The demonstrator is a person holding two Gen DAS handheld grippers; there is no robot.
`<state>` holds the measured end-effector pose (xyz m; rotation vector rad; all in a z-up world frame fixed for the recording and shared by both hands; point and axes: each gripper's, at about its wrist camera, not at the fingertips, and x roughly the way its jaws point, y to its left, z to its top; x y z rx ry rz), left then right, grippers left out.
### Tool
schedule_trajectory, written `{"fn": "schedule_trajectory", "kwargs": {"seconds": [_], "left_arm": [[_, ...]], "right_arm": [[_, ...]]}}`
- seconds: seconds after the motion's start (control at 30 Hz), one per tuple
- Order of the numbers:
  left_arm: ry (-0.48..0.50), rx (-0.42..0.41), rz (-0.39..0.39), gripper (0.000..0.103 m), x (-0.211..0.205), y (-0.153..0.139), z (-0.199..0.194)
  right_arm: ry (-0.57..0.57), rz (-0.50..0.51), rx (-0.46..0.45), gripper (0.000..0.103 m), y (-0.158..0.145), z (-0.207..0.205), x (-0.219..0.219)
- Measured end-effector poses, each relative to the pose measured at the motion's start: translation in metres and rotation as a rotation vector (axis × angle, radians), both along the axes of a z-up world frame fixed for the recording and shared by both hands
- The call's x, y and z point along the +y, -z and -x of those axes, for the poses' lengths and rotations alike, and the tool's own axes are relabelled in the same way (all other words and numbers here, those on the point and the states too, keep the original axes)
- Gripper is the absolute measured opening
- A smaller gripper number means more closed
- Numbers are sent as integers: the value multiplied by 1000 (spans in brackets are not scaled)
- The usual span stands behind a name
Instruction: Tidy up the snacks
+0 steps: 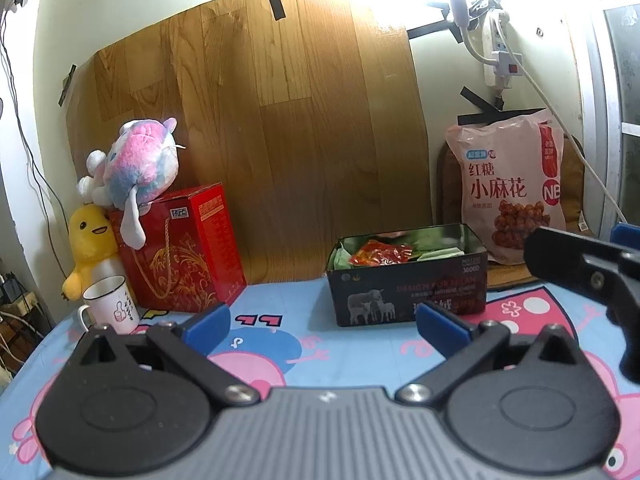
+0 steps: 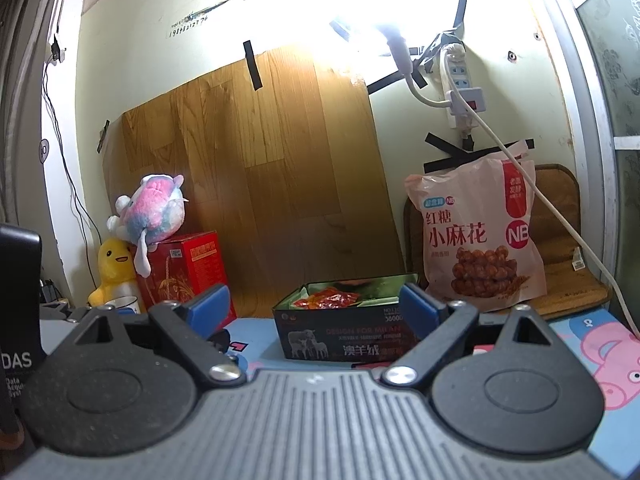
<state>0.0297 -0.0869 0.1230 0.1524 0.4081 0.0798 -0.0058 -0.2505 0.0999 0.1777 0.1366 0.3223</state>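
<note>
Snacks sit gathered in the dark tin box (image 1: 406, 280) at the back of the cartoon-print table cover (image 1: 320, 344) — a red crinkly packet (image 1: 380, 257) on top, pale green wrappers (image 1: 438, 254) tucked around it. Behind and to the right, leaning against the wall, stands the big pink snack bag (image 1: 508, 184), upright and well apart from both tools.

Left gripper (image 1: 320, 326) hangs low over the table, blue pads spread wide, nothing between them. Right gripper (image 2: 316, 306) does the same from its own angle — jaws parted, empty, with the box framed in the gap between its fingers. In the left view the right tool's black body shows at the far right edge, just in front of the pink bag.

Off to the left, a red gift box (image 1: 180, 248) carries a pink-and-blue plush (image 1: 136, 164), a yellow plush (image 1: 90, 240) leans beside it, and a white mug (image 1: 112, 300) stands in front. None of that looks like part of the job.

Where are we in the task? No loose packets show on the open cover, so my read is that the small items are already boxed and the hands are between picks — either finished or lining up for the large bag. If the bag is next, it calls for the right tool to go forward and right, and pinch the soft top edge rather than the bulging middle. It looks too big for the tin, so where it would go I cannot say.
</note>
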Motion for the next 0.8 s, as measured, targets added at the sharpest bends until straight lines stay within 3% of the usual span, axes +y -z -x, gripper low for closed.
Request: {"fn": "schedule_trajectory", "kwargs": {"seconds": [0.67, 0.8], "left_arm": [[43, -39, 1, 103, -3, -1, 7], [76, 3, 33, 103, -4, 3, 4]], "right_arm": [[10, -22, 1, 94, 3, 5, -6], [21, -24, 9, 95, 8, 5, -9]]}}
